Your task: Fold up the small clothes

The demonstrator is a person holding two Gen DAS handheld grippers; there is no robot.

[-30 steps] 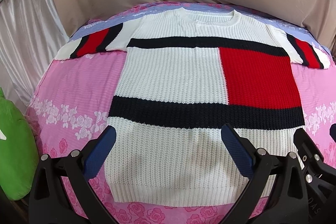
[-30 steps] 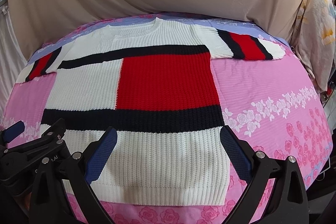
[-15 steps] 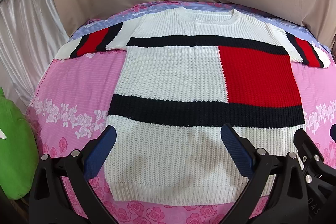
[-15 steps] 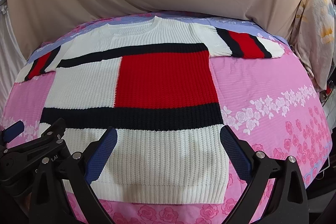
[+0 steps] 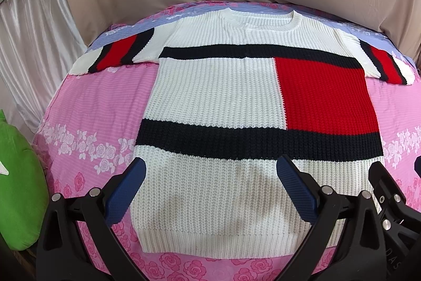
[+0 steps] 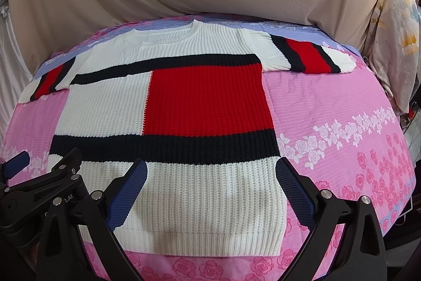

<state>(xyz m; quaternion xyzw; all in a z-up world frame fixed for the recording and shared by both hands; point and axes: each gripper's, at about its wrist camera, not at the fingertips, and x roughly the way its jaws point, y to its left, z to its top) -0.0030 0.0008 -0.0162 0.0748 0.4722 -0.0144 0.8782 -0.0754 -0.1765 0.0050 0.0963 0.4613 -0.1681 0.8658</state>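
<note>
Both views are creeping slightly nearer; the sweater [image 5: 236,107] is lying flat on the pink sheet [image 5: 105,102]. Left gripper [image 5: 210,191] and right gripper [image 6: 210,191] are hovering wide open above its hem, green cushion [image 5: 18,191] sitting left.

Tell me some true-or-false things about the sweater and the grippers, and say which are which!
1. The sweater lies spread flat on the pink sheet. True.
2. The left gripper is shut on the hem. False: it is open and holds nothing.
3. The sweater has a big red block. True.
4. Both sleeves are folded in over the chest. False: each sleeve is spread out to the side.
5. The right gripper is open. True.
6. A green thing sits on top of the sweater. False: it is off at the sheet's edge.
</note>
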